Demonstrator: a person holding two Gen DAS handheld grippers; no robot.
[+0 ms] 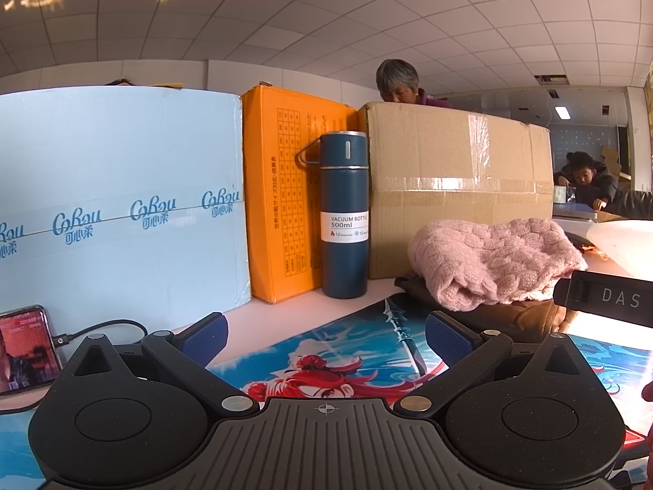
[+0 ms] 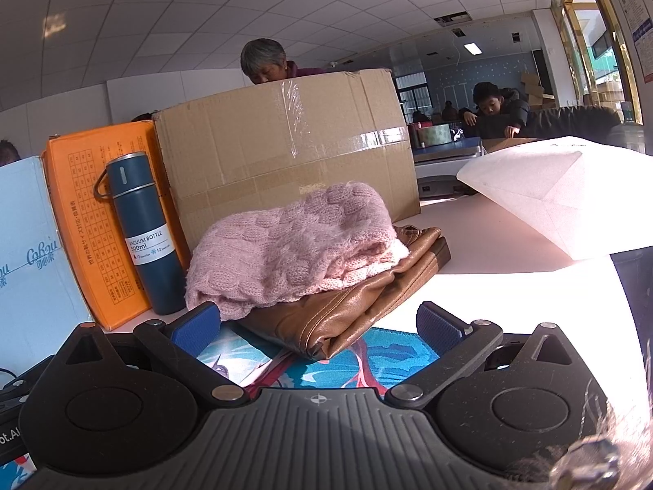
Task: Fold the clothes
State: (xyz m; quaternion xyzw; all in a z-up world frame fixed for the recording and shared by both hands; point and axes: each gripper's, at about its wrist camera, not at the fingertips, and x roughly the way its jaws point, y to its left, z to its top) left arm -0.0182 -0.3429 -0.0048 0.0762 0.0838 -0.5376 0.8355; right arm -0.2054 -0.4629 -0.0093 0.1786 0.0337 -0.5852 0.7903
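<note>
A folded pink knit sweater (image 2: 294, 245) lies on top of a folded brown leather garment (image 2: 359, 306), at the far edge of a printed mat (image 2: 392, 357). The stack also shows in the left wrist view, pink sweater (image 1: 489, 261) over brown garment (image 1: 510, 318), ahead to the right. My right gripper (image 2: 318, 326) is open and empty, its blue pads on either side of the near end of the stack. My left gripper (image 1: 326, 337) is open and empty, low over the mat (image 1: 334, 351), left of the stack. The right gripper's black body (image 1: 612, 298) shows at the right edge.
Behind the stack stand a brown cardboard box (image 2: 285, 143), a dark blue vacuum bottle (image 2: 143, 237), an orange box (image 2: 94, 220) and a light blue box (image 1: 114, 204). A phone on a cable (image 1: 24, 351) lies at left. A white foam piece (image 2: 563, 196) lies at right.
</note>
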